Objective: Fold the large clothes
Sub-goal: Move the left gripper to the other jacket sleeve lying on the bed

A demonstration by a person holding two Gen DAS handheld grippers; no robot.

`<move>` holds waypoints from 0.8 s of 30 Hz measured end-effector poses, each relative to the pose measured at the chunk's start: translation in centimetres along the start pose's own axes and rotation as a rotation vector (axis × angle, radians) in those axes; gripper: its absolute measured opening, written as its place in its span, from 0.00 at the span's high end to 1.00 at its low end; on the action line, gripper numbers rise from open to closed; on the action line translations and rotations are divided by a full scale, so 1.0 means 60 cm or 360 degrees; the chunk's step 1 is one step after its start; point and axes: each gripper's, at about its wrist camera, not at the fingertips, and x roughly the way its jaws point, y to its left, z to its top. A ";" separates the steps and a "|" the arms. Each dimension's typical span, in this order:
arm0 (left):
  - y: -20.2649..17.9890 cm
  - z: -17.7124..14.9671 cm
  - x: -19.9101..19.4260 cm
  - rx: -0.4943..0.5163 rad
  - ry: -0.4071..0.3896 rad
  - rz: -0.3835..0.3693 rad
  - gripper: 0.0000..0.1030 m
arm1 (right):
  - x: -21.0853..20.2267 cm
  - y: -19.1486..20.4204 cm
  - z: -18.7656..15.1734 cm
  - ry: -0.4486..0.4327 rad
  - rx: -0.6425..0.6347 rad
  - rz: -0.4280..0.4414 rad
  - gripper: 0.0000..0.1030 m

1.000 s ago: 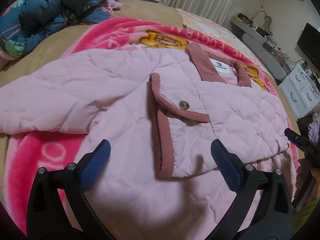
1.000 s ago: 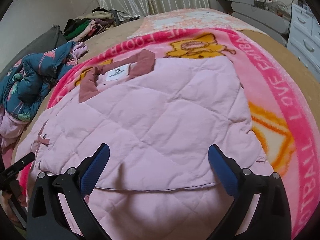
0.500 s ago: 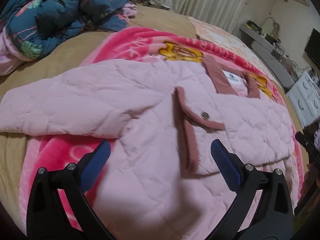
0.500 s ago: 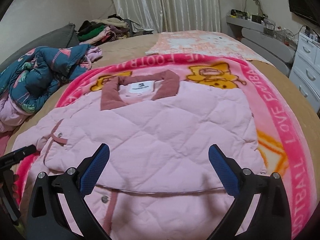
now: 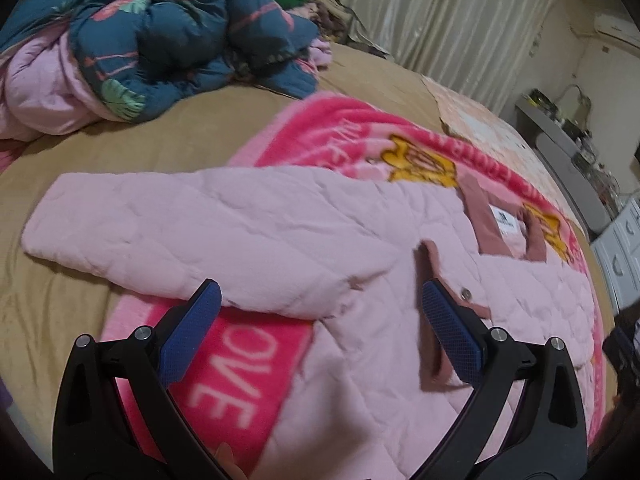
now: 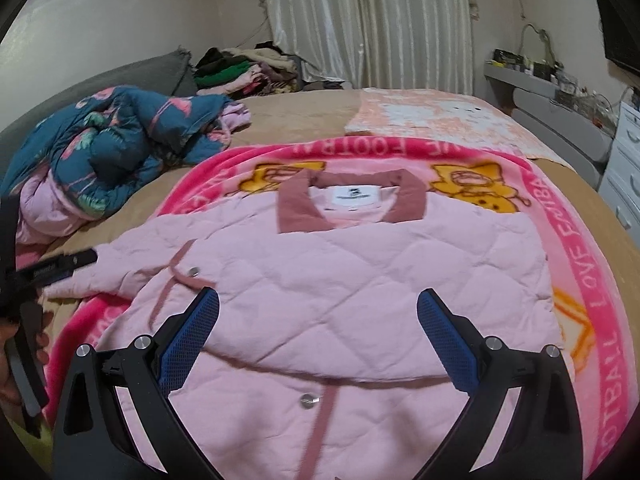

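A pink quilted jacket [image 5: 280, 240] with a dusty-rose collar [image 6: 352, 200] lies on a pink cartoon blanket [image 5: 360, 136] on the bed. One side is folded over the body, and the other sleeve [image 5: 160, 224] stretches out flat to the left. My left gripper [image 5: 320, 320] is open and empty, above the jacket near the sleeve's armpit. It also shows at the left edge of the right wrist view [image 6: 60, 268]. My right gripper [image 6: 318, 328] is open and empty above the jacket's lower middle [image 6: 360, 300].
A crumpled dark blue floral quilt [image 5: 168, 28] lies at the left of the bed. A pile of clothes [image 6: 248, 68] sits by the curtains. A grey shelf [image 6: 552, 96] and white drawers [image 6: 624, 160] stand to the right of the bed.
Both grippers have drawn back and risen. The left view has swung left, so the outstretched sleeve is now in full view. The jacket has not moved.
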 end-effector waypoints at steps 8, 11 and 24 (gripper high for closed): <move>0.064 0.018 -0.005 -0.0158 -0.0009 0.0064 0.09 | -0.007 0.062 0.012 0.0012 -0.0034 0.0046 0.04; 0.085 0.023 -0.006 -0.0217 -0.0016 0.0075 0.09 | -0.012 0.088 0.023 0.0000 -0.0074 0.0058 0.04; 0.162 0.035 -0.016 -0.0421 -0.0025 0.0082 0.09 | -0.002 0.195 0.062 0.0008 -0.0188 0.0153 0.04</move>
